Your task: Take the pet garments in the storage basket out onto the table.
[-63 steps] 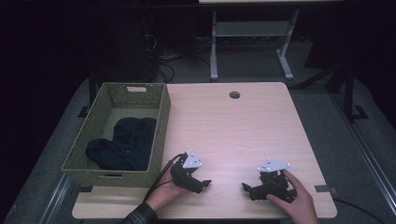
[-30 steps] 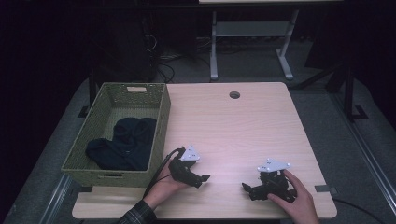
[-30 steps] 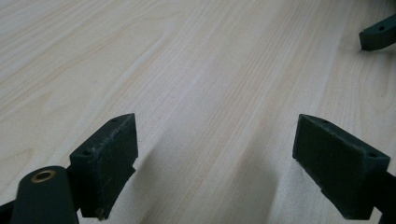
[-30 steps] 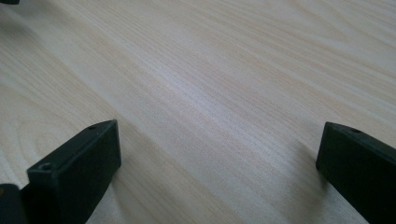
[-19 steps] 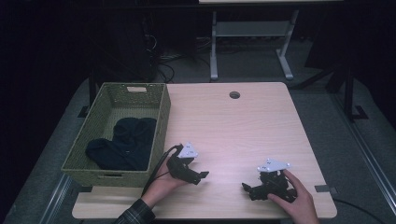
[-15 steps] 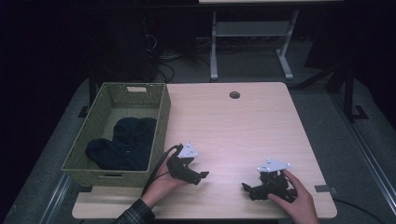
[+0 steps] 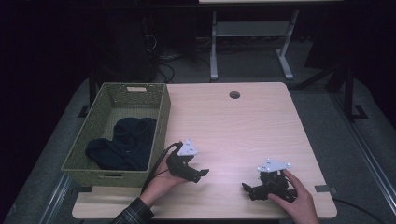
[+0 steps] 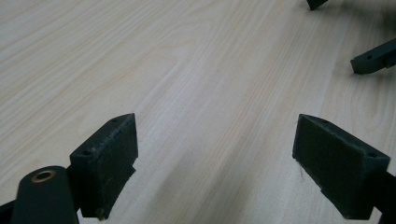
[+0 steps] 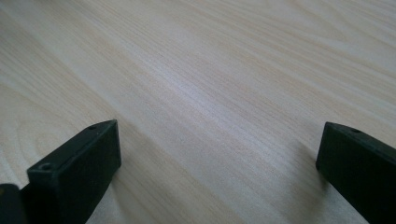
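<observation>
While the dark cloth is lying bunched in the wicker basket at the table's left, the left gripper is hovering nearest it and the right gripper is resting nearby, both spread wide and empty. Grabbing blindly risks snagging the weave; the folds are blending together.

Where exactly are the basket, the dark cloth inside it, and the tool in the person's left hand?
basket (image 7: 159,122), high view, on its right woven wall.
cloth (image 7: 125,142), high view, on the middle of the dark heap.
left tool (image 7: 200,174), high view, between its two jaw tips, above the table.
</observation>
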Demonstrator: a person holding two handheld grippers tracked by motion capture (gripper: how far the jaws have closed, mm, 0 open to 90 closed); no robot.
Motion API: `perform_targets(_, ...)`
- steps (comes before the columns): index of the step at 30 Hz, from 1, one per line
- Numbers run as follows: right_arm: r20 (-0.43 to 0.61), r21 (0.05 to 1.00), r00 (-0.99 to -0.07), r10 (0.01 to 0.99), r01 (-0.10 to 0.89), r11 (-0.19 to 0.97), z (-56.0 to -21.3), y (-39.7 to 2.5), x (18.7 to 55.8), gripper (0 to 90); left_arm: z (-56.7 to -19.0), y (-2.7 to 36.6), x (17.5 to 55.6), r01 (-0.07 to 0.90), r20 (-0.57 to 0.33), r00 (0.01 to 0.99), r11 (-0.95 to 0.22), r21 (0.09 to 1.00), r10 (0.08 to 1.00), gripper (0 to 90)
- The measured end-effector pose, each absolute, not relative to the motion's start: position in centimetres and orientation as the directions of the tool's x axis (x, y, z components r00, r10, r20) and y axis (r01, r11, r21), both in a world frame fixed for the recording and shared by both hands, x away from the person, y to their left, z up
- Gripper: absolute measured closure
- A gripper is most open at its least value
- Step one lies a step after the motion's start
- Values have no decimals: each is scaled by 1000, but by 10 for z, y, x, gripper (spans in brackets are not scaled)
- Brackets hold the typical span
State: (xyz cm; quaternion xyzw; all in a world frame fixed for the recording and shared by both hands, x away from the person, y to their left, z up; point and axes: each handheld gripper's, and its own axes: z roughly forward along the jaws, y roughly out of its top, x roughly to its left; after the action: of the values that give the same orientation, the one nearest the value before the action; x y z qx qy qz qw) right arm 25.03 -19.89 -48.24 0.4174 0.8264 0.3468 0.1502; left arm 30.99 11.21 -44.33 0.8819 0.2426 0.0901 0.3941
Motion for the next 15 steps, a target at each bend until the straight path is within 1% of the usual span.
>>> perform_targets(15,41,699,-607,794,586,411,-482,-199,250,0,-435,111,312,347,-21,867,-573,743,497,136)
